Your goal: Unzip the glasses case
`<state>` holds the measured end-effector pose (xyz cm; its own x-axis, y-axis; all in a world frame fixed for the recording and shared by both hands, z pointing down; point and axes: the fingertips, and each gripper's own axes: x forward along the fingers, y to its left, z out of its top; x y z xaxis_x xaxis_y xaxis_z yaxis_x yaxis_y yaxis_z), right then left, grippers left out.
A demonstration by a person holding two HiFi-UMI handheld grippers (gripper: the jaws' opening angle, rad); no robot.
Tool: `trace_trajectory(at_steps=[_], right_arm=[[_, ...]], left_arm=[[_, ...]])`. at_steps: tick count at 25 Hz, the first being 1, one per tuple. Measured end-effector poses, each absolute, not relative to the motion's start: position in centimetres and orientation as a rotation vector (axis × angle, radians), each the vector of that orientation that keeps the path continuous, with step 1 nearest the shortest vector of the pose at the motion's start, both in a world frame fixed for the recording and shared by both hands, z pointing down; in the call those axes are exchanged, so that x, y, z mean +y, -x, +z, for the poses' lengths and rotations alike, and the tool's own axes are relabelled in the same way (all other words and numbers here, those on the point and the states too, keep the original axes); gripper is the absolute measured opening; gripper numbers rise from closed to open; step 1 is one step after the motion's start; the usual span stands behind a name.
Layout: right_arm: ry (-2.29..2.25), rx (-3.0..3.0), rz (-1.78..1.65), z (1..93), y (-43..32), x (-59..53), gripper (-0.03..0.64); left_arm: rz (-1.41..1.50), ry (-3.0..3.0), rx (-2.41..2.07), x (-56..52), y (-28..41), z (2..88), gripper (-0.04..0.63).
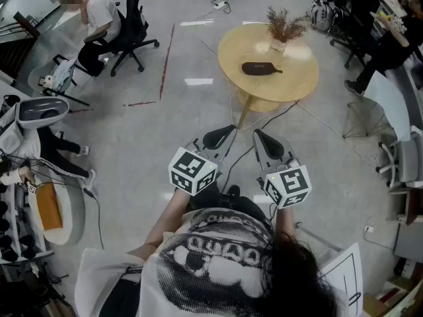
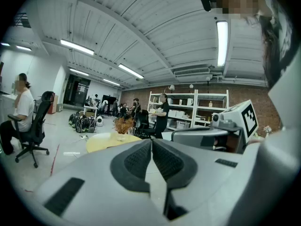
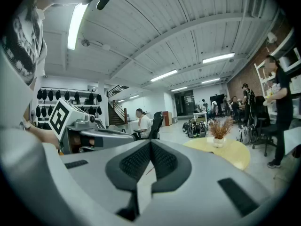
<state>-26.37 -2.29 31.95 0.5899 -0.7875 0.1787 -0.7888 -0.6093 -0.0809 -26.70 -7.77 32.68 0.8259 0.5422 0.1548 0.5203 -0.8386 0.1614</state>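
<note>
**Desk:** What is shown?

**Caption:** An open-plan office is seen from above. The left gripper (image 1: 223, 132) and the right gripper (image 1: 262, 136) are held side by side at waist height, both pointed almost level toward a round yellow bench (image 1: 294, 84). Nothing on it is touched.

**Desk:** Where is the glasses case to be found?

**Caption:** The glasses case (image 1: 259, 68), dark and oval, is laid flat near the middle of the bench. It is well ahead of both pairs of fingers and roughly in line with the right pair. Its zip is too small to be read. A vase of dried stems (image 1: 283, 30) is set just beyond it, farther from the fingers.

**Desk:** And how are the fingers held?

**Caption:** The left fingers (image 2: 136, 161) are clenched pad to pad, with nothing caught between them. The same is seen of the right fingers (image 3: 165, 161). This is judged to be a carrying posture: the bench is out of reach, so nothing is there to be gripped.

**Desk:** What is called for next?

**Caption:** The gap to the bench is to be closed first. It is judged that the case would then be pinned by one gripper while the zip pull is taken by the other. Both pairs of fingers would have to be parted on arrival. Which end the pull sits at cannot be told from here.

**Desk:** Anything else in frame?

**Caption:** A seated person (image 1: 99, 15) is seen far off to the left of the fingers, across the pale floor (image 1: 165, 124).
</note>
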Motion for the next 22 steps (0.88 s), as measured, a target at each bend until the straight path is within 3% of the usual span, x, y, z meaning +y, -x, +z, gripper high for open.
trace_trajectory(at_steps=[14, 22], right_arm=[[-2.892, -1.43, 0.402, 33.7, 26.4, 1.5, -0.002], [-2.953, -1.369, 0.429, 34.6, 23.9, 3.8, -0.002]], left_arm=[[0.37, -2.894, 0.791, -5.4, 27.4, 34.6, 0.017], [0.384, -2.884, 0.811, -4.8, 23.4, 34.9, 0.017]])
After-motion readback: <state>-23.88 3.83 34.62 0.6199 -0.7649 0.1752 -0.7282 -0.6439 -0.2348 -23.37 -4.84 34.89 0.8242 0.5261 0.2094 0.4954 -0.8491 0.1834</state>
